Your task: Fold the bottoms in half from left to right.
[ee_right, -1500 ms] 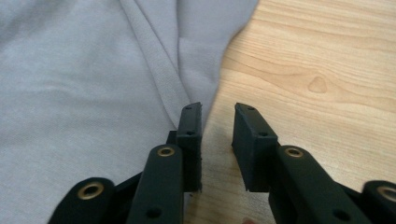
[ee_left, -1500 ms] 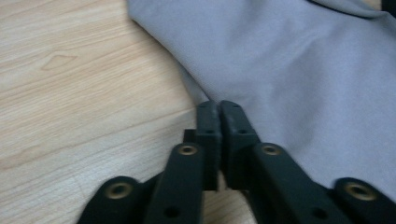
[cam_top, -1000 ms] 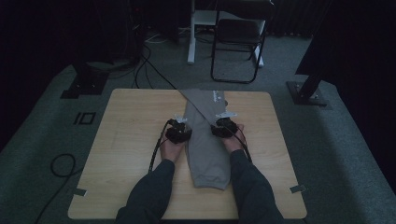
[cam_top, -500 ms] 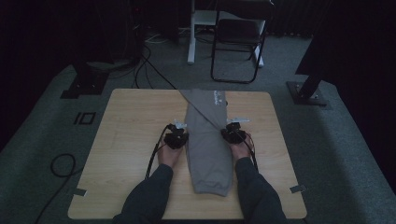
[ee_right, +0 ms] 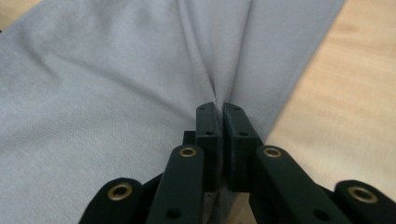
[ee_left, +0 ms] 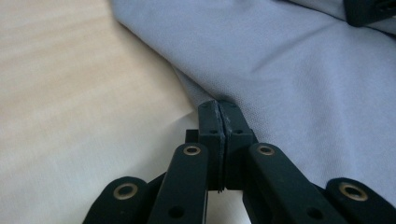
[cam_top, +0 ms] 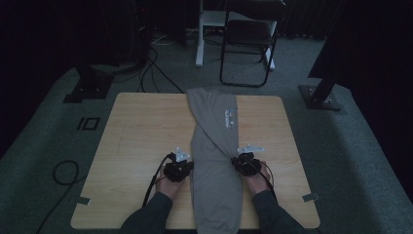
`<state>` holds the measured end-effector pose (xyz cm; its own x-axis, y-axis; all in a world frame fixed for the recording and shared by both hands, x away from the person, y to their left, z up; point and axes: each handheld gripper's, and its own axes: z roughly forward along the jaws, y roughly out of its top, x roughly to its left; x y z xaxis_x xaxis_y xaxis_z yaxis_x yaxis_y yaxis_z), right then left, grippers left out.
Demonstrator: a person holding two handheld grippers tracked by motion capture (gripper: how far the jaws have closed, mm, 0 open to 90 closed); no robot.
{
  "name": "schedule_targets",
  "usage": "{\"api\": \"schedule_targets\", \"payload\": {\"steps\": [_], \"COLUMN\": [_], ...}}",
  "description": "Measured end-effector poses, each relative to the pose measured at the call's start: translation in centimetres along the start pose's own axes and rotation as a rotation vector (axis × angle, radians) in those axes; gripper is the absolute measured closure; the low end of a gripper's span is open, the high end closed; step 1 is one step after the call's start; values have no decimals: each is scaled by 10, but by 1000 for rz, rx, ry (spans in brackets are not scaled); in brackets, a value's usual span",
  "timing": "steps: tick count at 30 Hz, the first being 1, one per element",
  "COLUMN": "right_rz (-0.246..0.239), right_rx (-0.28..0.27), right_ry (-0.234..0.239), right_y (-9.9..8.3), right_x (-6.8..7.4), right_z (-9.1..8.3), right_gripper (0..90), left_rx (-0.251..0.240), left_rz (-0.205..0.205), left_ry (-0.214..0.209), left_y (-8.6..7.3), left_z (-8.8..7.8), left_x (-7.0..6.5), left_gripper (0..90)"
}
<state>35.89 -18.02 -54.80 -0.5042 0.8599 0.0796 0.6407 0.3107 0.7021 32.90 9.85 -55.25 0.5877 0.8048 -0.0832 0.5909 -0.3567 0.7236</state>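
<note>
- Light wooden square counter [cam_top: 136,146] carries a long grey folded fabric garment [cam_top: 214,161], laid lengthwise down the middle, far end at the back edge, near end overhanging the person's side.
- Garment has a small printed label [cam_top: 229,117] on its upper half.
- Left gripper [ee_left: 218,109]: jaws pressed together on the garment's left edge, pinching a fold right at the counter surface.
- Right gripper [ee_right: 218,112]: jaws closed on the right edge; cloth puckers into creases at the pinch.
- Symmetric grips at mid-length, likely so both edges can be lifted or folded evenly.
</note>
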Motion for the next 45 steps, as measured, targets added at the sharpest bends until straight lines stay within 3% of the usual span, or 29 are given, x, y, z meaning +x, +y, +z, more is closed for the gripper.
{"api": "schedule_targets", "payload": {"steps": [3, 7, 9, 12, 15, 19, 24, 27, 29, 32, 35, 37, 38, 39, 40, 42, 45], "right_rz": [14, 26, 51, 8, -45, -62, -98, -140, -164, -186, -207, -220, -216, -193, -167, -130, -30], "right_rx": [-2, -18, -14, -13, -48, -76, -77, -100, -93, -75, -24, -1, 13, 10, 4, -2, -26], "right_ry": [15, -51, -50, -84, -71, -32, -14, 6, 12, 0, -32, -70, -102, -105, -97, -153, -187], "right_y": [-6, -13, -13, -10, -2, 15, 43, 60, 71, 79, 87, 88, 88, 89, 89, 90, 88], "right_x": [1, -1, -4, 1, 7, 13, 23, 31, 36, 39, 41, 39, 37, 32, 28, 16, -12], "right_z": [-6, -12, -12, -12, -12, -7, 14, 28, 40, 53, 76, 84, 86, 85, 84, 78, 67], "right_gripper": [858, 808, 787, 698, 581, 497, 467, 489, 512, 518, 509, 569, 630, 686, 764, 846, 891], "left_rx": [3, 14, 2, -28, -73, -103, -84, -66, -41, -35, -30, -29, -25, -24, -25, -21, -15], "left_rz": [22, 20, 5, -27, -55, -98, -131, -137, -150, -174, -157, -158, -154, -147, -145, -144, -145], "left_ry": [-3, 12, 25, 52, 55, 58, 96, 110, 135, 132, 131, 107, 120, 132, 130, 136, 147], "left_y": [-9, -12, -12, -8, 0, 19, 44, 55, 61, 66, 70, 70, 70, 70, 70, 70, 70], "left_z": [-9, -14, -16, -20, -22, -10, 21, 38, 50, 61, 65, 65, 65, 65, 65, 65, 63], "left_x": [-8, -8, -2, 8, 20, 37, 52, 56, 60, 64, 64, 63, 63, 62, 62, 63, 65], "left_gripper": [889, 878, 809, 737, 667, 596, 554, 551, 549, 550, 632, 779, 846, 887, 893, 898, 900]}}
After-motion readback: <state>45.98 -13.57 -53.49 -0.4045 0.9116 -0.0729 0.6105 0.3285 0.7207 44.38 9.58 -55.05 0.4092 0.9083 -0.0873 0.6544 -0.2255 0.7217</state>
